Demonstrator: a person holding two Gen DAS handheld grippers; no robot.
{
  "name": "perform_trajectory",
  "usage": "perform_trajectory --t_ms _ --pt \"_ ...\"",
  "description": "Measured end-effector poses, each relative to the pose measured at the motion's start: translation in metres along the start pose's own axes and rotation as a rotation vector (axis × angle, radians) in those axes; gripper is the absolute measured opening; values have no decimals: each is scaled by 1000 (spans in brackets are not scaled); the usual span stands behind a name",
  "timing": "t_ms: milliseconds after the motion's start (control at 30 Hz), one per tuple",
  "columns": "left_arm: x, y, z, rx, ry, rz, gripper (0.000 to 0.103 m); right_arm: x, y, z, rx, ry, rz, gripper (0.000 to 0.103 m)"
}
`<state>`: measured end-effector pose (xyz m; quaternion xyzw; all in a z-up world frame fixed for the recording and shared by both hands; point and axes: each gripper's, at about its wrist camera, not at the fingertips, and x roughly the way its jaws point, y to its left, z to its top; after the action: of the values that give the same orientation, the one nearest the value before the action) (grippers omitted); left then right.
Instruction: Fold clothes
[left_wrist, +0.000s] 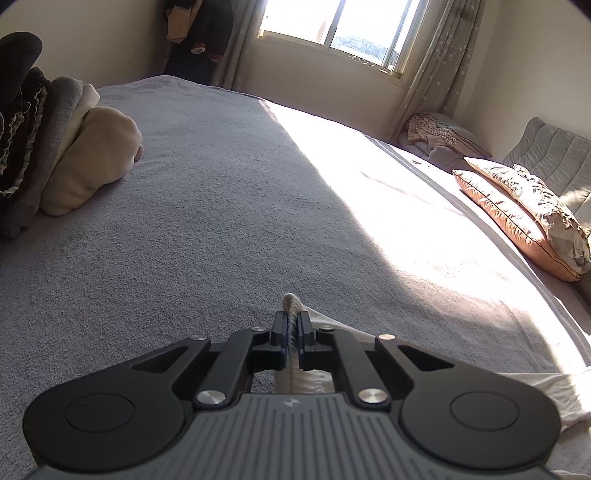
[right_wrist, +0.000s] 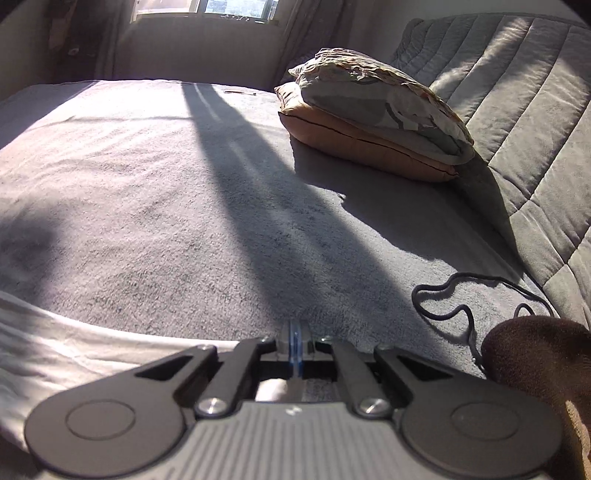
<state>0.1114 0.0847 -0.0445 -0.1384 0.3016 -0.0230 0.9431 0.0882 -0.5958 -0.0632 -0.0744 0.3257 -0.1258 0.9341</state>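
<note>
Your left gripper (left_wrist: 293, 325) is clamped on a bunched hem of the white garment (left_wrist: 317, 376), which trails back under the tool and off to its right. Your right gripper (right_wrist: 294, 345) has its jaws closed; the garment (right_wrist: 55, 347) lies to its left and runs under the tool, but you cannot tell from this view whether any cloth is actually caught between the pads.

That is the main risk. If the right side holds nothing, lifting both hands will likely raise one corner only and the garment will twist instead of folding flat. The left pinch is also on a thin rolled edge near the tips, so a sharp pull could slip it free. A black cord (right_wrist: 461, 295) loops on the bed just right of your right gripper, beside a brown cloth (right_wrist: 535, 354); a sweep that way could snag it and drag it into the fold.

The bed (left_wrist: 221, 184) has a grey, fuzzy cover that will probably grip the cloth, so dragging may bunch it. Hard sun from the window (left_wrist: 332, 22) washes out half the surface. Folded clothes (left_wrist: 55, 147) are stacked far left, two pillows (right_wrist: 369, 125) lean by the padded headboard (right_wrist: 517, 92).
</note>
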Motion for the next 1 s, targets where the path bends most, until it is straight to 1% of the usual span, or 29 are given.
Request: perform_trajectory --t_ms 67,133,167,333,367,467,533,600,667,733,767,800,867,933,967,1000 --pt "1 1 0 -7 -6 12 4 1 -3 9 38 -36 -34 2" --pt "5 1 -2 -16 -6 27 4 12 6 14 7 -18 -49 2" --pt "5 1 -3 -19 -7 34 4 20 15 18 -30 -4 -65 2" --pt "4 0 -3 -26 -23 49 5 44 28 30 -24 28 -126 2" --pt "5 0 -4 -27 -21 48 5 50 30 29 -40 43 -149 2" --pt "9 0 -6 -20 -3 61 5 58 27 20 -27 77 -177 2" --pt "7 1 -5 -33 -10 57 5 51 23 14 -3 58 -176 2" --pt "4 3 -3 -47 -25 48 5 31 11 14 72 -6 -157 2" --pt "-1 2 -2 -52 -47 39 5 12 3 17 111 -66 -142 2" --pt "-5 1 -1 -56 -65 34 5 1 1 21 102 -113 -161 2" --pt "-3 0 -3 -50 -64 48 5 1 3 22 91 -114 -167 2" --pt "1 -2 -5 -43 -55 65 5 6 5 22 79 -97 -164 2" --pt "11 -6 -13 -17 -15 105 6 28 16 16 31 22 -161 2" --pt "16 -6 -17 -8 8 125 9 35 36 5 -95 69 -253 4" --pt "18 -6 -18 -8 15 131 11 28 40 3 -112 44 -270 8" --pt "17 -4 -16 -21 19 127 12 17 40 1 -96 33 -248 20"
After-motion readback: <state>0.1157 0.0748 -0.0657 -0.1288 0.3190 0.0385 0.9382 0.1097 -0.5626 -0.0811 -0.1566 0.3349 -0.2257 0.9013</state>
